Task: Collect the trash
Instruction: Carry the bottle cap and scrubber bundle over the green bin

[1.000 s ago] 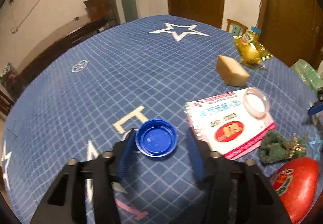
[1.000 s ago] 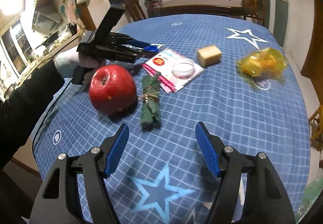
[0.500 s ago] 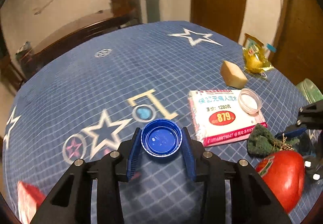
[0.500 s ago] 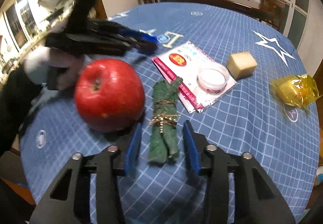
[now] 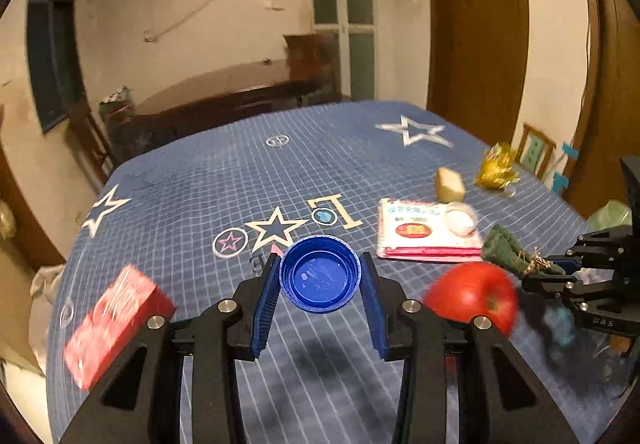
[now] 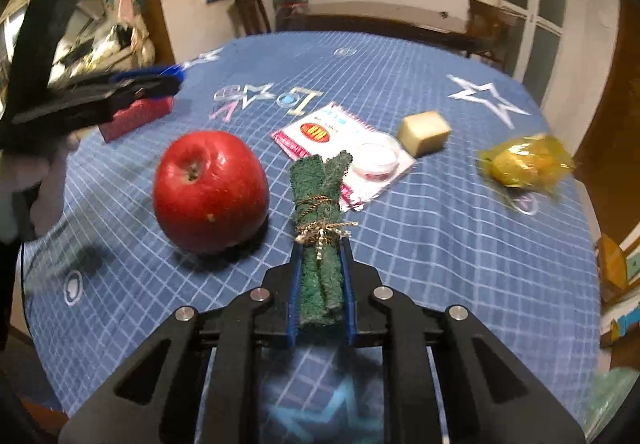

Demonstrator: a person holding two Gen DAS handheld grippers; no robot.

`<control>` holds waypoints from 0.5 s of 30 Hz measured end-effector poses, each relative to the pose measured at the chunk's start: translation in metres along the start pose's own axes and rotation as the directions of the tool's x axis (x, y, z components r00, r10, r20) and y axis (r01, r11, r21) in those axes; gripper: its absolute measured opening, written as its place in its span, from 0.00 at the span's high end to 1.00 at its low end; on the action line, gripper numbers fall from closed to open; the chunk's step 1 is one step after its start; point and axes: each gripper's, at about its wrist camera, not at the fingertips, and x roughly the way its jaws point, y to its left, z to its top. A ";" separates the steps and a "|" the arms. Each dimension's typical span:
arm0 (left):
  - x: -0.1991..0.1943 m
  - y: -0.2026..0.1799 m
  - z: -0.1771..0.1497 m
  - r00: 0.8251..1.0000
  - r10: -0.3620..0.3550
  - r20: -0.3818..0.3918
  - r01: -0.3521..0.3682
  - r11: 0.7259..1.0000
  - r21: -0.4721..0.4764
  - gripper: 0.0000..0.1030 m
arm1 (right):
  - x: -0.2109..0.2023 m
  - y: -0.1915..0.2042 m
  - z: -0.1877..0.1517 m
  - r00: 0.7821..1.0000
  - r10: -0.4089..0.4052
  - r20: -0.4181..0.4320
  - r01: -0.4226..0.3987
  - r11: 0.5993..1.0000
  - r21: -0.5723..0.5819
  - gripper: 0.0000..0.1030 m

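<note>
Your left gripper (image 5: 320, 284) pinches the blue cap (image 5: 320, 275) clear above the tablecloth (image 5: 240, 180). Your right gripper (image 6: 321, 284) is clamped on the green bundle (image 6: 320, 212), right of the apple (image 6: 211, 190). Next, lift the bundle clear and carry both items to a trash container, which is not in view.

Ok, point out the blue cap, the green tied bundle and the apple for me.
blue cap (image 5: 320, 276), left wrist view, on its inner face.
green tied bundle (image 6: 318, 200), right wrist view, on the cloth above the gold tie.
apple (image 6: 210, 190), right wrist view, on its red front.
</note>
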 end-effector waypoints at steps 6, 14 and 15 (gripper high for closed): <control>-0.062 -0.029 -0.021 0.994 0.051 0.095 -0.045 0.997 -0.062 0.61 | -0.046 -0.001 -0.010 0.992 -0.066 0.106 0.060 0.997 0.056 0.85; -0.112 -0.088 -0.034 0.985 0.012 0.172 0.007 0.994 -0.109 0.60 | -0.110 0.004 -0.033 0.961 -0.165 0.223 0.144 0.984 0.109 0.85; -0.116 -0.097 -0.033 0.984 0.000 0.178 0.019 0.994 -0.103 0.60 | -0.119 0.004 -0.036 0.955 -0.177 0.236 0.154 0.982 0.114 0.85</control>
